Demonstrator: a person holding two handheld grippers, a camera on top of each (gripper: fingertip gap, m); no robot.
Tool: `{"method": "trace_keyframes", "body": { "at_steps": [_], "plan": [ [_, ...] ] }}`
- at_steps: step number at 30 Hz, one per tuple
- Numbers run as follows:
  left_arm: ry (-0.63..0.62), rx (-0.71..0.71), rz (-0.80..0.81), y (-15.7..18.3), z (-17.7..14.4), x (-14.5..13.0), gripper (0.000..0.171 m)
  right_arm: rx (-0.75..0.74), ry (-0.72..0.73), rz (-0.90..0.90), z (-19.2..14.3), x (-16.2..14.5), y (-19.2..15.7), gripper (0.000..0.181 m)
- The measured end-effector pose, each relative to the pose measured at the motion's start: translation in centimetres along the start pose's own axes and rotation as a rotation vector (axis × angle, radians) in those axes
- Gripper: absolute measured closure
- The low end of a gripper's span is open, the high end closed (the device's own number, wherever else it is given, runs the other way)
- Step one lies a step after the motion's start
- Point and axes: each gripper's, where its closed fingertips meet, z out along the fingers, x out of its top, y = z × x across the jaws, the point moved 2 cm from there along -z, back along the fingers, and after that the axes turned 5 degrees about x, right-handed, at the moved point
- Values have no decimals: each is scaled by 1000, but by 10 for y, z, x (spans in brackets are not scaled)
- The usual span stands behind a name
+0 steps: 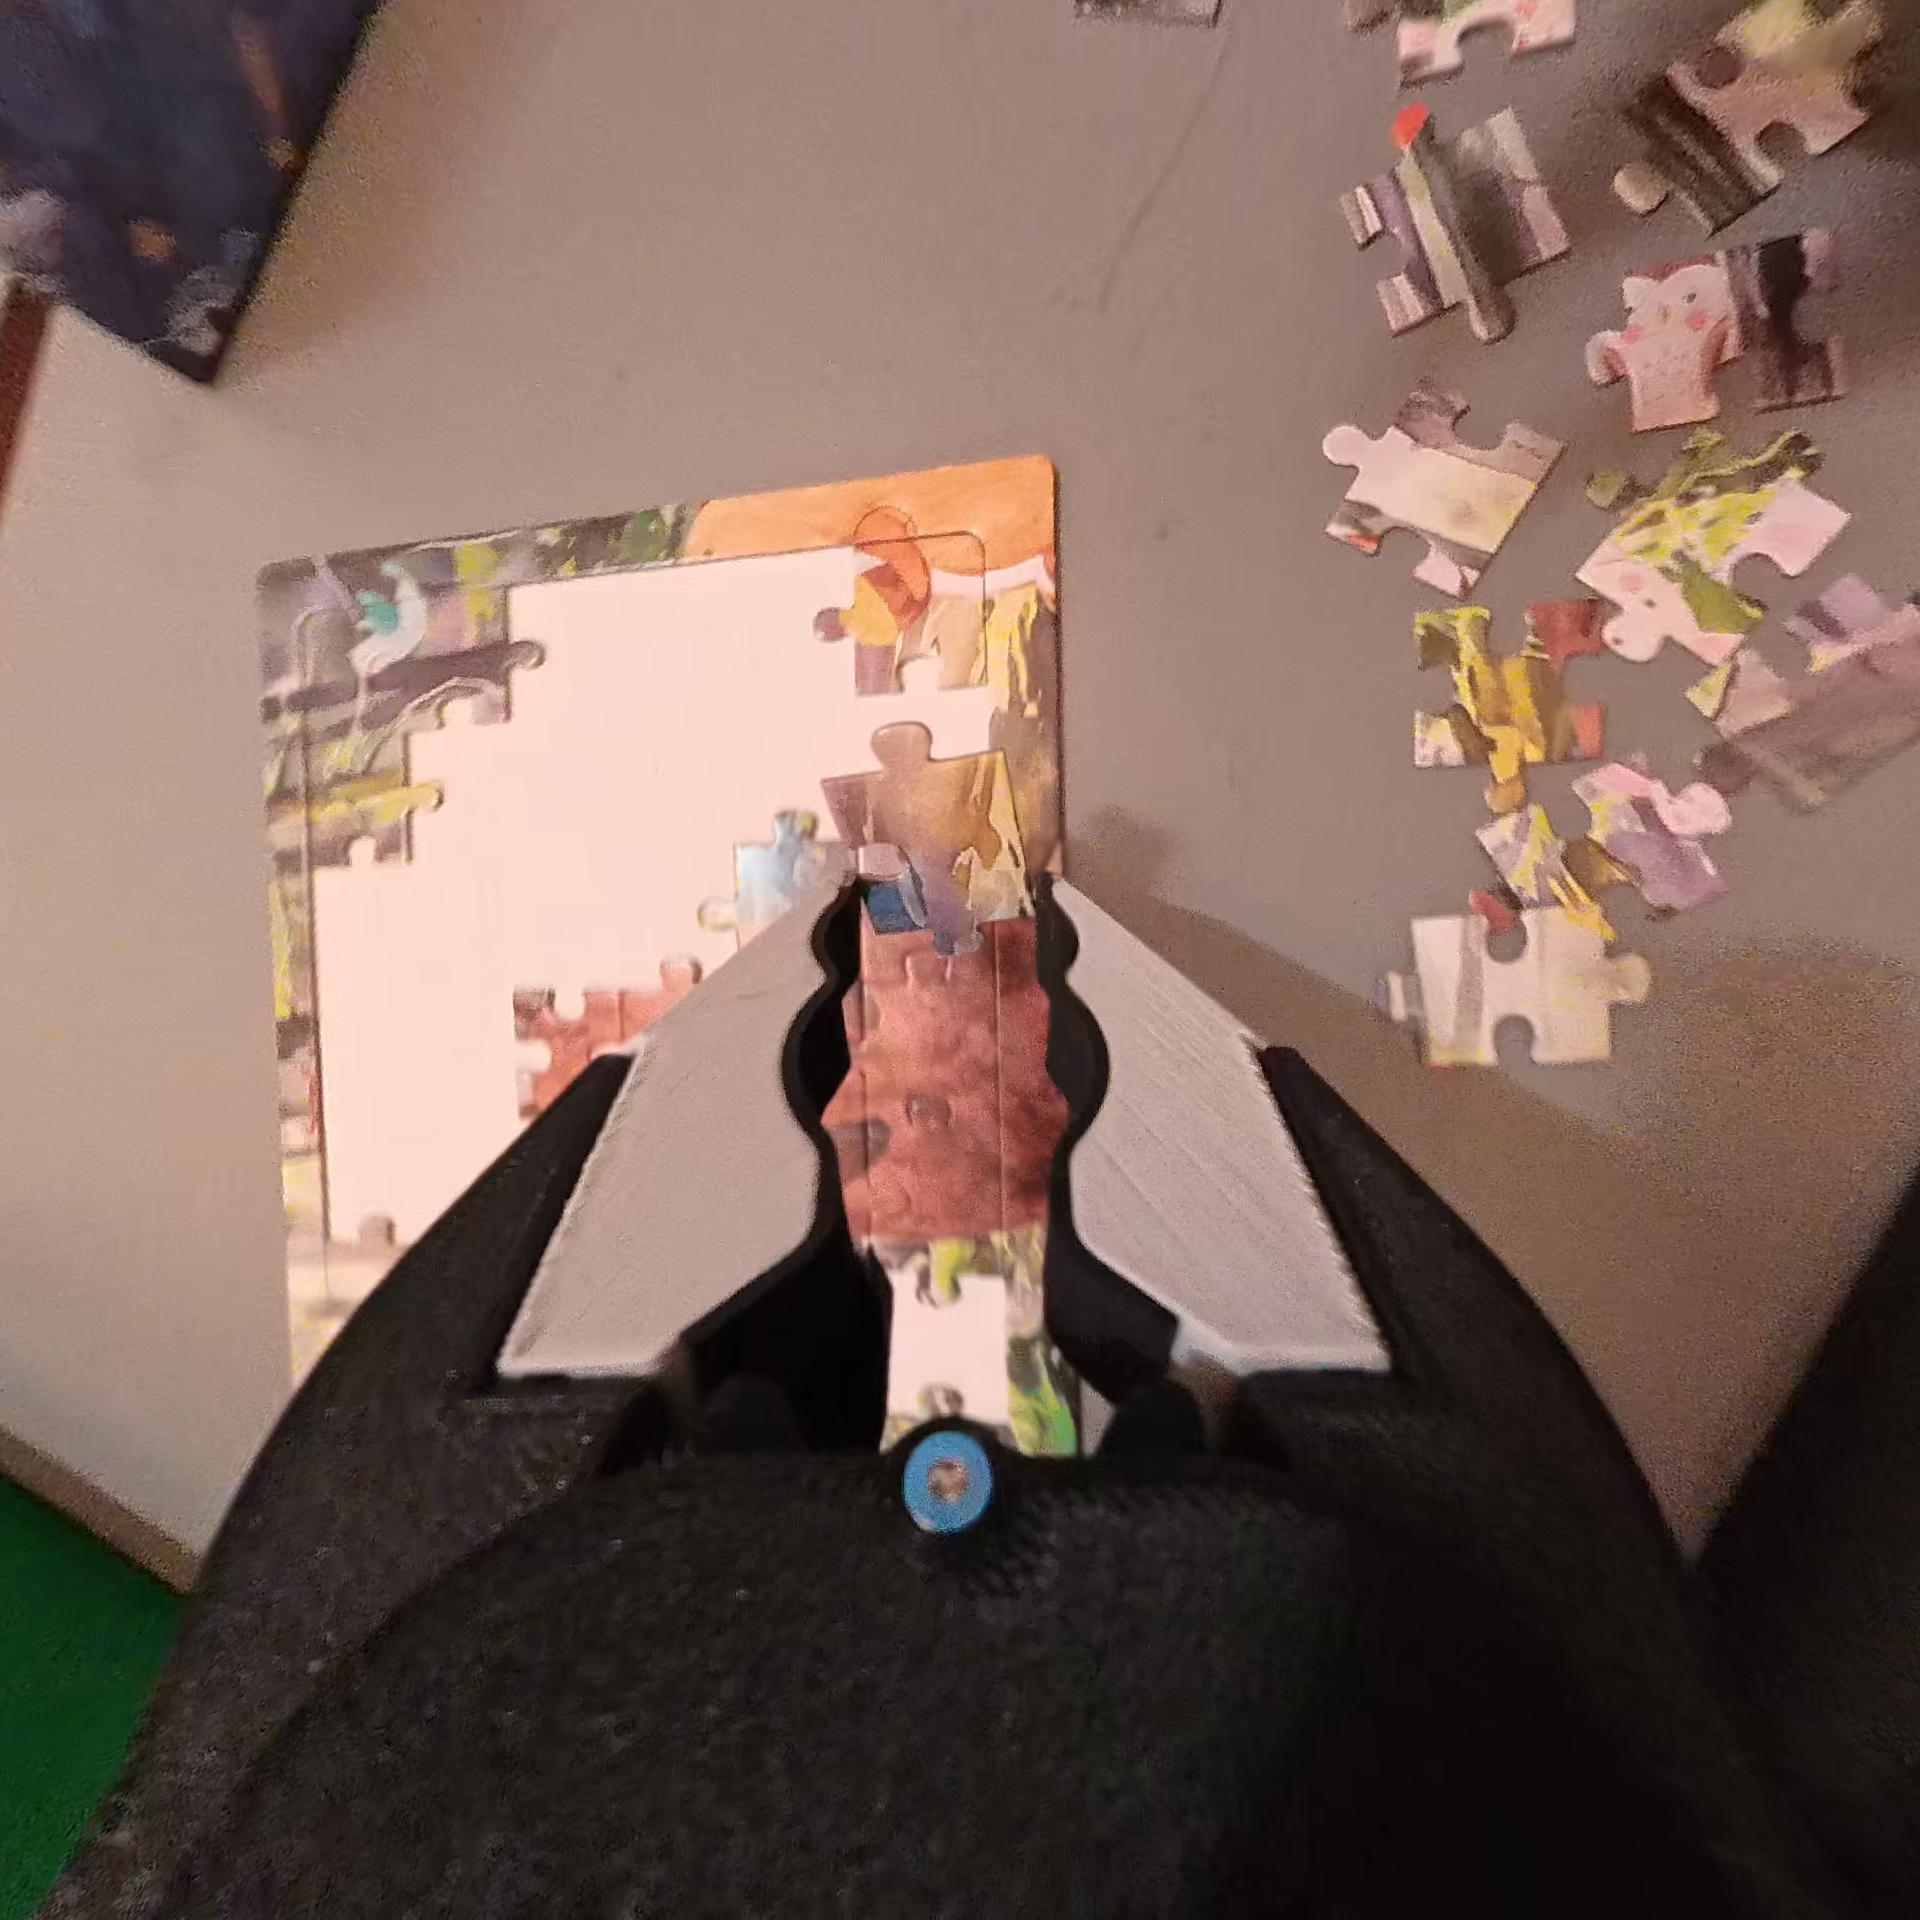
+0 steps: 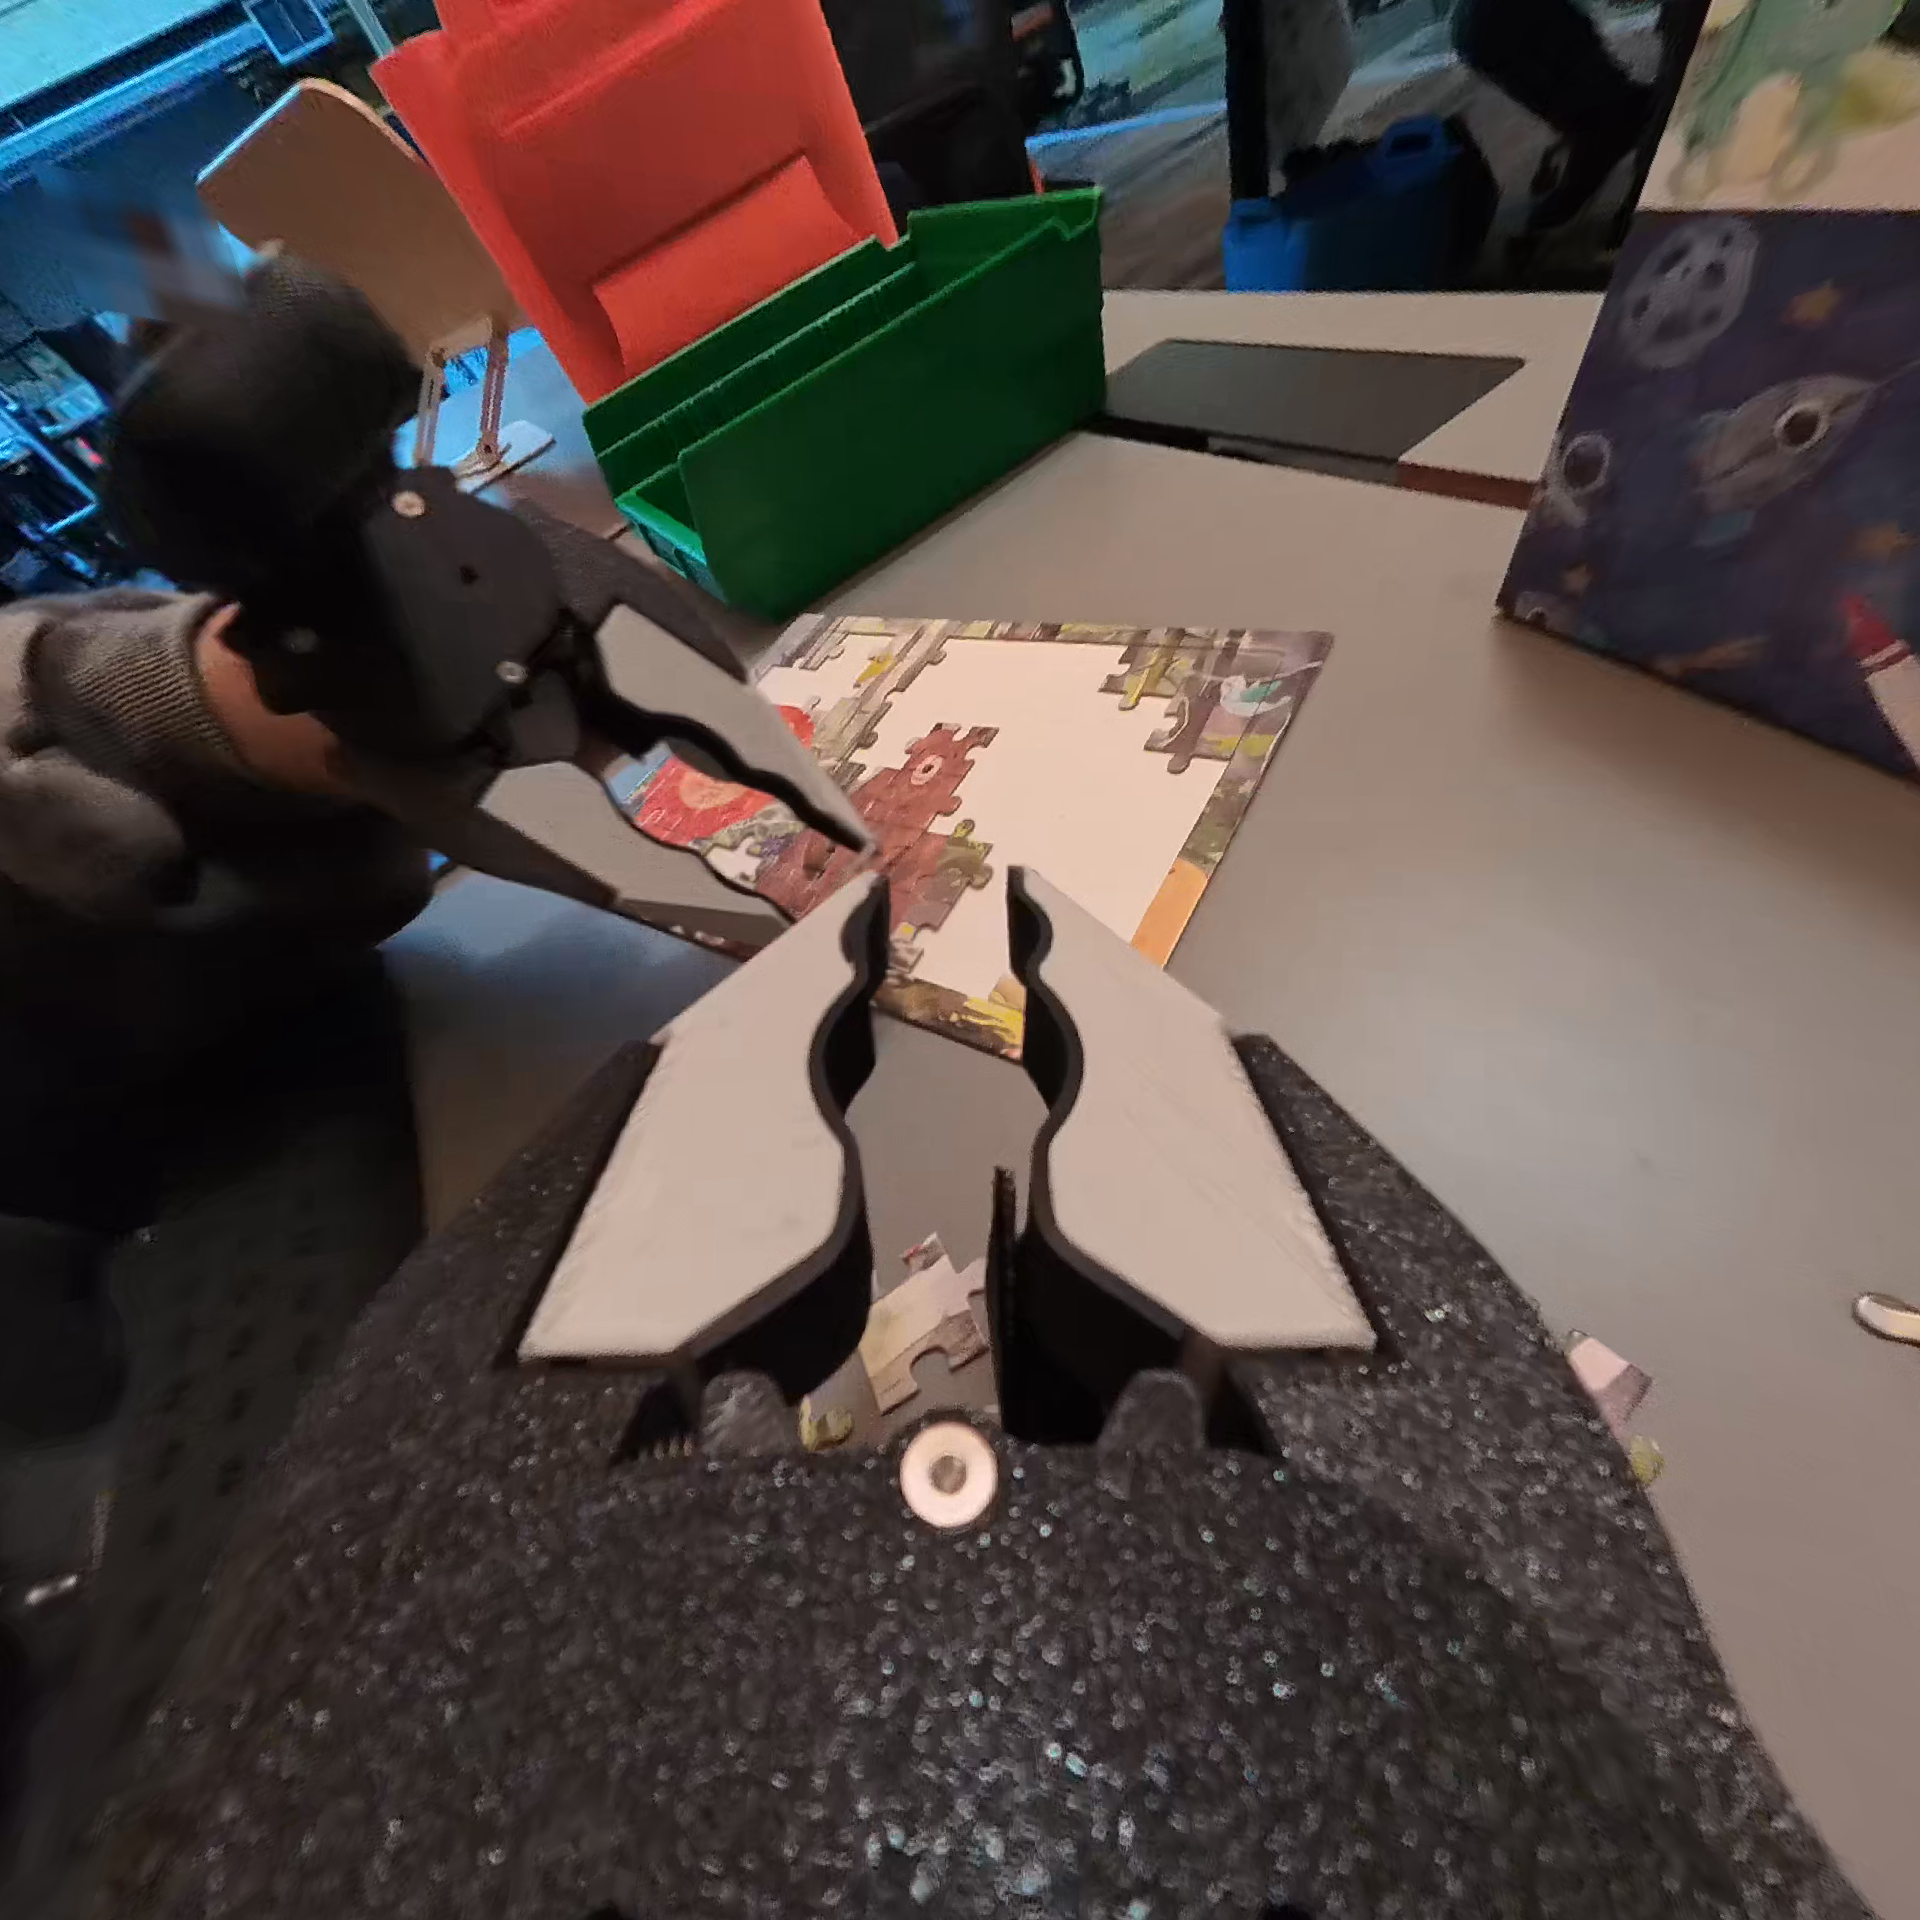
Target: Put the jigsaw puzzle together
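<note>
Pinching the piece (image 1: 940, 847) by its near edge over the tray's (image 1: 665, 727) right side, your left gripper (image 1: 948, 883) carries thin, light, bendable card, so grip gently; your right gripper (image 2: 945, 878) hangs parted and empty nearby.

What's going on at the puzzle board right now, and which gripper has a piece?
The left gripper holds a puzzle piece between its jaws, over the right side of the puzzle board. The board is partly filled: most of its middle is still bare white. The right gripper hovers near the board's edge, jaws open and empty. Loose pieces lie scattered on the table to the right.
</note>
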Motion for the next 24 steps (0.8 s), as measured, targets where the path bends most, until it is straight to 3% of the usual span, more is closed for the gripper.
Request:
{"method": "trace_keyframes", "body": {
  "at_steps": [5,9,19,24],
  "plan": [
    [-142,-32,56,1,35,8,138,-35,-46,-31,1,-7,5,158],
    [-168,-22,39,-4,39,11,138,-50,-134,-50,9,-21,5,159],
    [-148,-14,33,-3,34,8,134,-65,-267,-70,21,-41,7,159],
    [-77,70,-96,-22,11,0,137,-50,-401,-183,40,-34,8,170]
  ]
}}
